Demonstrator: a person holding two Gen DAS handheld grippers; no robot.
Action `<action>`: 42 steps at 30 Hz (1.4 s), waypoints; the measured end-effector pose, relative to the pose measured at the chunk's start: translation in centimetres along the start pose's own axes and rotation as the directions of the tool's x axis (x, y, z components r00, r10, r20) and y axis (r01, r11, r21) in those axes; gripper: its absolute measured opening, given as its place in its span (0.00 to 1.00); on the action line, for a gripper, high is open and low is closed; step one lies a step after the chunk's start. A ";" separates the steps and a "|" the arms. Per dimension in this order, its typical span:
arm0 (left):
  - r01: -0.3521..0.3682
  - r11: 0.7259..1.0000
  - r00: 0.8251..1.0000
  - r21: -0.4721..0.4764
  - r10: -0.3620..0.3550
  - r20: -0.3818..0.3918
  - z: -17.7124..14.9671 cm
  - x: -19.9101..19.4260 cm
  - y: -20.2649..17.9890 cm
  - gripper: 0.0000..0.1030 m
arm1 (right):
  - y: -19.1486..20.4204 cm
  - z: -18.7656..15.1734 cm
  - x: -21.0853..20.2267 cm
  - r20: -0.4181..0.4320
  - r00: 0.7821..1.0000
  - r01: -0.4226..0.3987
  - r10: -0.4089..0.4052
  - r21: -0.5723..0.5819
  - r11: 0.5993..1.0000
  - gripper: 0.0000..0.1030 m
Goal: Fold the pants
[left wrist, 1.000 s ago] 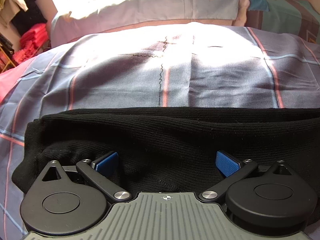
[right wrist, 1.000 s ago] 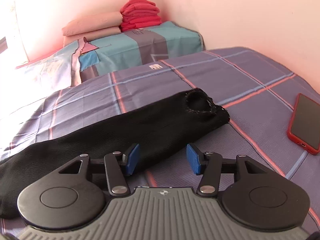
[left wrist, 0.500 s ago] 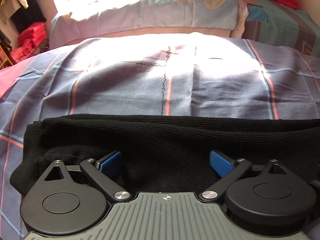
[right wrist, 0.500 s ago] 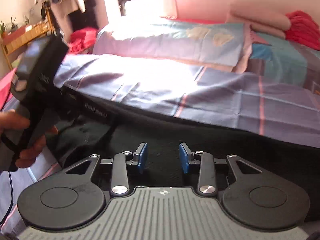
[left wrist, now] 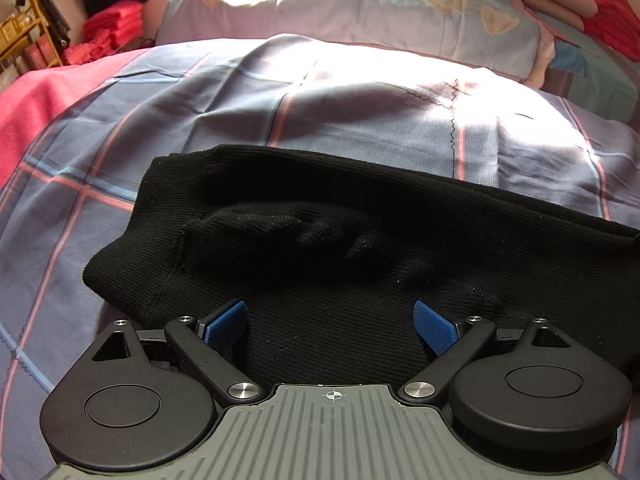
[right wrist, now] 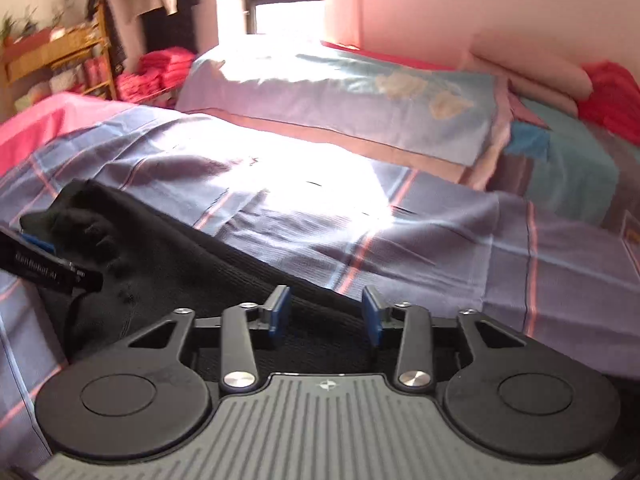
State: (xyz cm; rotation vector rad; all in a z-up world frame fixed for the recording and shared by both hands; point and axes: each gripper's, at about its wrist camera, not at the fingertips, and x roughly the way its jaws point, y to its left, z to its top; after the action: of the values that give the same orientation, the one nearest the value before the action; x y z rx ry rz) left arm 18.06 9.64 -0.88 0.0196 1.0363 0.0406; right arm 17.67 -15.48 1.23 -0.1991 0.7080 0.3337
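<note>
Lying along the near edge of the bed [left wrist: 360, 120], the black pants [left wrist: 320, 248] leave open sheet beyond. Left gripper [left wrist: 330, 320] stands wide apart above the fabric. Right gripper [right wrist: 326, 312], half apart, has just been opening over the pants' edge. Pillows [right wrist: 360, 92] line the far edge.

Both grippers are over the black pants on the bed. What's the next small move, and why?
Probably lower the left gripper and close its fingers on the pants. Its fingers stand wide apart over the bunched end with no cloth pinched. The right gripper, whose fingers have just been opening, also grips nothing.
</note>
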 end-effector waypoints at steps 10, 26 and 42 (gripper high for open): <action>-0.010 1.000 1.000 0.026 0.010 0.007 0.1 0.1 -0.5 1.00 | 1.2 0.5 1.4 0.008 1.000 0.030 -0.030 -0.131 0.991 0.04; -0.025 0.997 1.000 0.070 0.026 -0.005 1.2 1.1 -2.0 1.00 | -1.7 -2.6 -2.5 -0.048 0.999 0.012 -0.006 0.113 0.994 0.19; -0.016 0.994 1.000 0.108 0.019 -0.022 3.9 4.1 -2.7 1.00 | -8.7 -6.1 -7.6 0.011 0.998 0.048 -0.060 0.457 0.888 0.37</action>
State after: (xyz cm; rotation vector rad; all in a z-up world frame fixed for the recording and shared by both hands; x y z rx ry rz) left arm 23.54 7.13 -2.49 0.1262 1.0606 0.0009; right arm 11.76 -27.09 2.30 0.2344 0.7358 0.1076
